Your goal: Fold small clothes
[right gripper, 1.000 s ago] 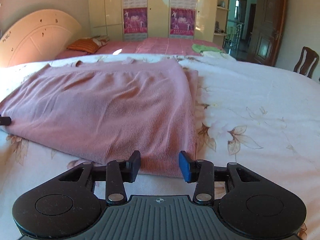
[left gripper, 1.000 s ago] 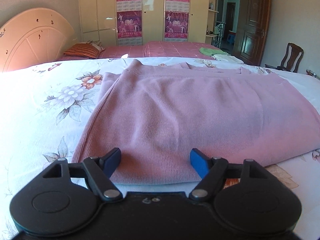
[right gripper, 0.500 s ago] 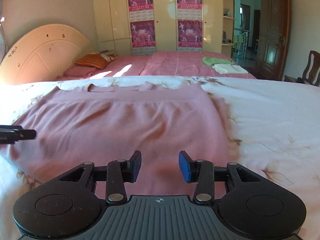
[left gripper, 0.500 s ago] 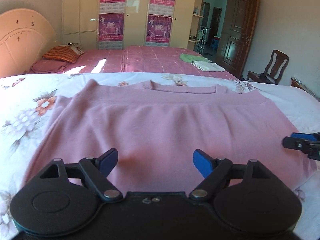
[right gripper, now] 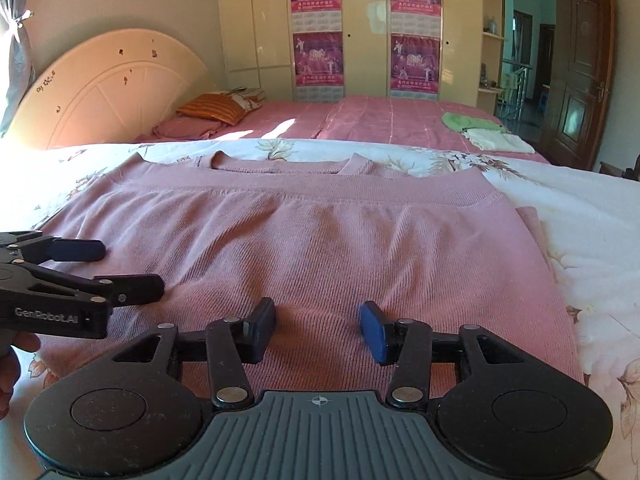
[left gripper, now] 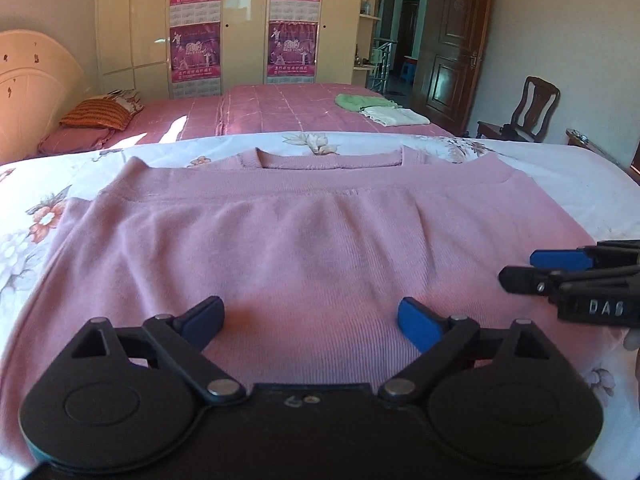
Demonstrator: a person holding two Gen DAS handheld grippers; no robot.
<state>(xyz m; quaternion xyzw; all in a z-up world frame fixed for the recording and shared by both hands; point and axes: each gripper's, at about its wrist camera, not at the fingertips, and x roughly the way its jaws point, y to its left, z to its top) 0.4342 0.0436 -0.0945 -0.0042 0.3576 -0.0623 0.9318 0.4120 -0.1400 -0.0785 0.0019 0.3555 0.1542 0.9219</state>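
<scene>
A pink knit sweater (left gripper: 304, 248) (right gripper: 328, 248) lies flat on the floral bedsheet (left gripper: 36, 216) (right gripper: 580, 208), folded into a rectangle with its neckline at the far edge. My left gripper (left gripper: 310, 318) hovers over the sweater's near edge, its jaws wide and still opening, nothing pinched between them. My right gripper (right gripper: 318, 326) hangs over the same near edge, further right, jaws opening with only flat cloth beneath. Each gripper shows from the side in the other's view: the right gripper (left gripper: 524, 266) and the left gripper (right gripper: 132, 264).
Behind this bed stands a second bed with a pink cover (left gripper: 288, 108), an orange striped pillow (left gripper: 100, 114) and folded green and white cloths (left gripper: 380, 110). A wardrobe with posters (left gripper: 248, 24), a dark door (left gripper: 452, 48) and a wooden chair (left gripper: 532, 108) are beyond.
Both grippers have slid inward from the sweater's side edges to its middle, so each now sees the other. The left jaws have spread wider and the right jaws slightly.
</scene>
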